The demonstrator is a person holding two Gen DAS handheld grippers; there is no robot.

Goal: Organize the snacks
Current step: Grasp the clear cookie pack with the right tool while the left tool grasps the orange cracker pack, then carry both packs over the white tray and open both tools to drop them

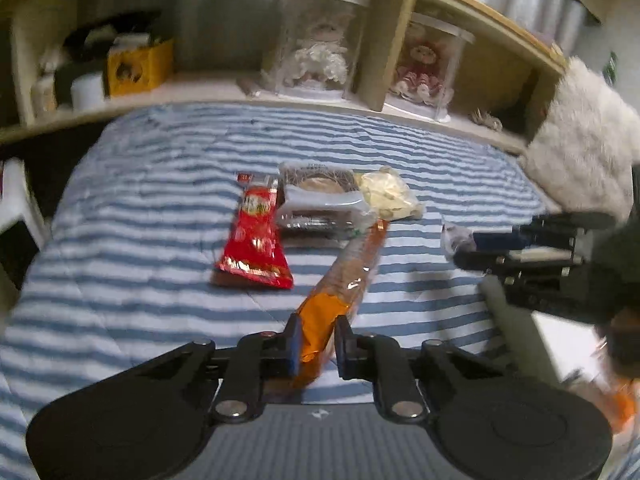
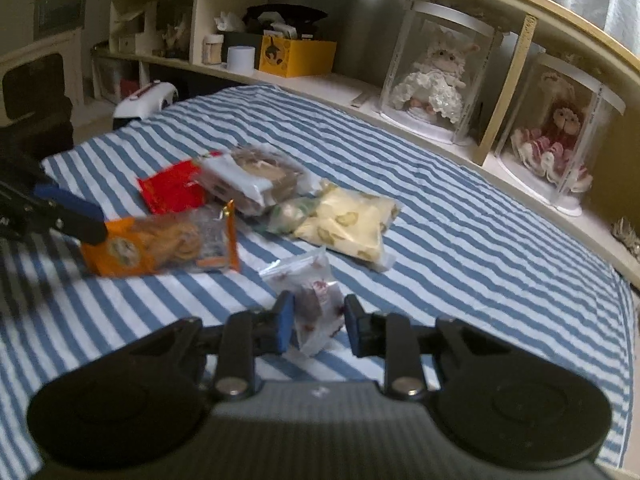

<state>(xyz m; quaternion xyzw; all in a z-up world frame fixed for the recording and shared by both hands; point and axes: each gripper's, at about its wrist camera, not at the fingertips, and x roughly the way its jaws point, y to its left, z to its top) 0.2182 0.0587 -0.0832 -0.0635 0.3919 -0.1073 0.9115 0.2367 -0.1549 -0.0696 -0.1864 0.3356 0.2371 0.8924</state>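
Five snack packs are counted on the striped bed cover (image 2: 460, 216): one red pack (image 1: 256, 232), one dark wrapped tray pack (image 1: 320, 200), one pale yellow bag (image 2: 348, 224), one orange biscuit pack (image 1: 340, 280), one small clear bag (image 2: 316, 304). A sixth small greenish pack may be seen between tray pack and yellow bag in the right wrist view; too blurred to tell.

The orange biscuit pack is clamped at its near end by the left hand-held gripper (image 1: 316, 344). In the left wrist view its long axis runs away from the gripper, tilted up-right toward the yellow bag.

The small clear bag sits between the fingers of the right hand-held gripper (image 2: 318, 322), its long axis pointing away toward the yellow bag. The fingers are seen slightly apart from the bag on the right side; whether it is gripped cannot be told.

Two doll cases (image 2: 440, 76) are counted on the shelf (image 2: 320, 80) behind the bed.
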